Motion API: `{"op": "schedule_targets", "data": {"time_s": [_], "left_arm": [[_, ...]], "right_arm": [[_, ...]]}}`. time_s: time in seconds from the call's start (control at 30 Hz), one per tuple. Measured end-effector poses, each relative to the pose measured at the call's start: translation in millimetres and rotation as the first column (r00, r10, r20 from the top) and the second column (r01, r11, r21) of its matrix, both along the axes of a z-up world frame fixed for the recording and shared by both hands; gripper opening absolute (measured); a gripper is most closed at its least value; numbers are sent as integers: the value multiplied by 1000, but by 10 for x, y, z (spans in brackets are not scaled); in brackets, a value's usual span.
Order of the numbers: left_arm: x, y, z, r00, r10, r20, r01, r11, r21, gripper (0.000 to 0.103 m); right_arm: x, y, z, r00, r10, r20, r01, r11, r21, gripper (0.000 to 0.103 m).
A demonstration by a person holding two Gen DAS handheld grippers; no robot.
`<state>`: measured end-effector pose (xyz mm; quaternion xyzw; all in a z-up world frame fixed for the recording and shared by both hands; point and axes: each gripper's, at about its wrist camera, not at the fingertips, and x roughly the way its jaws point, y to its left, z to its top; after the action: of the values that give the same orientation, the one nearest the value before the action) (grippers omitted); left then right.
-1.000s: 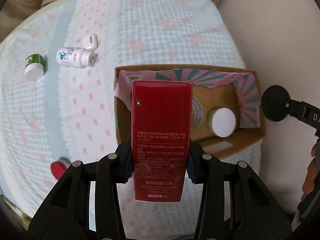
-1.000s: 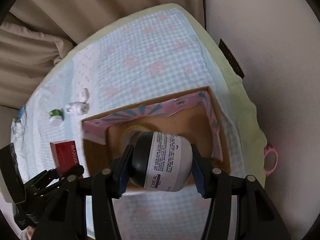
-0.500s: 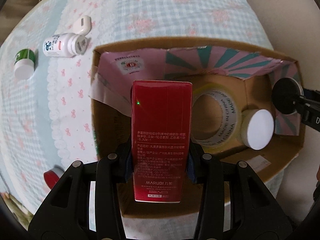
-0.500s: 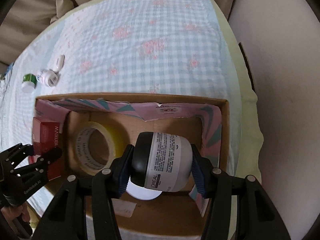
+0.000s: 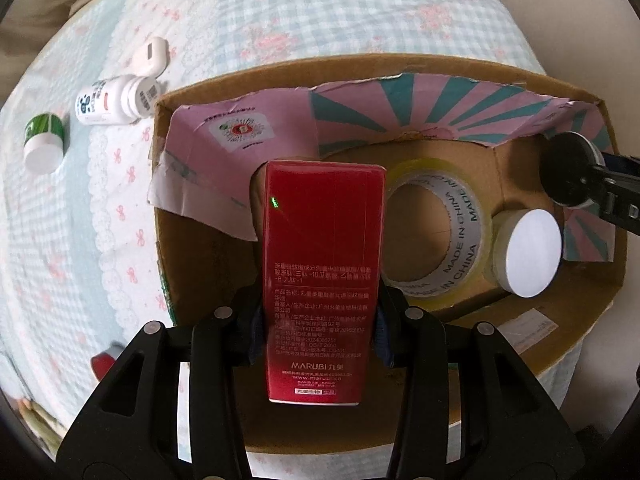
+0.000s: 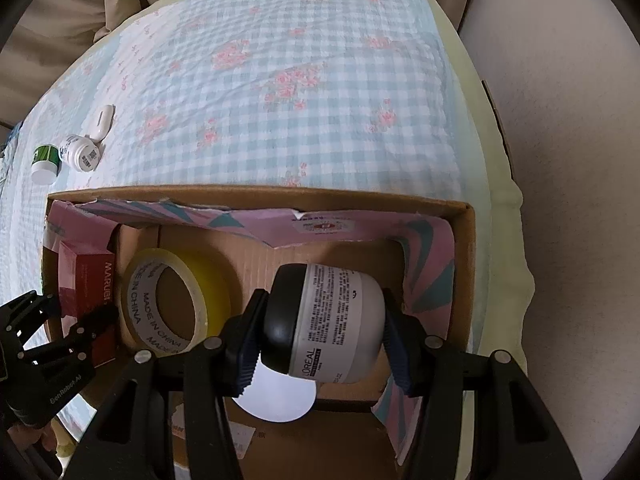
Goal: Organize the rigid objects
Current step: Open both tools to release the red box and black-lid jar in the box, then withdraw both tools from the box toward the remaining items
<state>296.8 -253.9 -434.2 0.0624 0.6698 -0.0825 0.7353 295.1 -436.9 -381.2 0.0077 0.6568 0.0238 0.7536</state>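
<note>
Lowering into the box (image 5: 578, 308): left hand-held gripper (image 5: 318, 330) clamped on carton (image 5: 322, 280), right hand-held gripper (image 6: 320, 344) clamped on jar (image 6: 332, 326); both now inside, release pending.

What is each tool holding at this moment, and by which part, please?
The left tool clamps the red box by its long sides, near its lower end. The right tool clamps the L'Oreal jar across its lid and base.
</note>
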Motion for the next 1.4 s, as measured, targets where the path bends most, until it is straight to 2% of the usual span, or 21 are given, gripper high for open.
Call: {"op": "schedule_targets", "data": {"time_s": [0.03, 0.07, 0.1, 0.13, 0.2, 0.23, 0.33, 0.53, 0.73, 0.87, 1.07, 1.2, 1.4], "left_arm": [[0, -5, 34, 1000, -2, 10, 3, 1000, -6, 52], [-1, -10, 94, 1000, -5, 23, 5, 1000, -20, 90], [-4, -12, 127, 1000, -6, 26, 7, 999, -34, 102], [-6, -16, 184, 1000, -9, 28, 11, 997, -82, 103], [-9, -44, 204, 1000, -26, 17, 28, 995, -92, 103], [-17, -66, 201, 999, -40, 18, 41, 996, -76, 103], [-37, -92, 209, 998, -62, 23, 63, 997, -52, 103], [-82, -51, 271, 998, -55, 34, 57, 997, -49, 103], [-100, -35, 457, 997, -41, 61, 44, 998, -50, 103], [-152, 67, 660, 995, -49, 91, 54, 997, -55, 103], [-331, 269, 1124, 986, -40, 163, 49, 997, -53, 103], [-476, 556, 1495, 976, -23, 219, 34, 998, -48, 103], [-685, 1045, 1938, 966, 39, 257, -22, 997, -70, 103]], "right_arm": [[3, 13, 0, 1000, 2, 6, -2, 1000, -7, 50], [5, 26, 8, 1000, 7, 18, -6, 1000, -23, 50], [1, 33, 14, 1000, 9, 30, -8, 999, -34, 57], [-2, 34, 26, 999, 8, 38, -7, 1000, -26, 77], [0, 57, 25, 1000, 21, 15, -21, 998, 52, 103], [-5, 93, 38, 999, 34, 18, -36, 995, 95, 103], [-25, 177, 64, 998, 55, 35, -56, 998, 26, 103], [-31, 213, 135, 998, 33, 50, -35, 999, 40, 103], [-86, 228, 268, 997, 25, 67, -28, 999, 39, 103], [-150, 272, 410, 996, 19, 91, -22, 999, 39, 103], [-288, 383, 688, 993, 5, 116, -8, 999, 32, 103], [-449, 492, 964, 990, -18, 143, 14, 999, 31, 103], [-717, 747, 1413, 982, -24, 188, 22, 1000, 11, 103]]}}
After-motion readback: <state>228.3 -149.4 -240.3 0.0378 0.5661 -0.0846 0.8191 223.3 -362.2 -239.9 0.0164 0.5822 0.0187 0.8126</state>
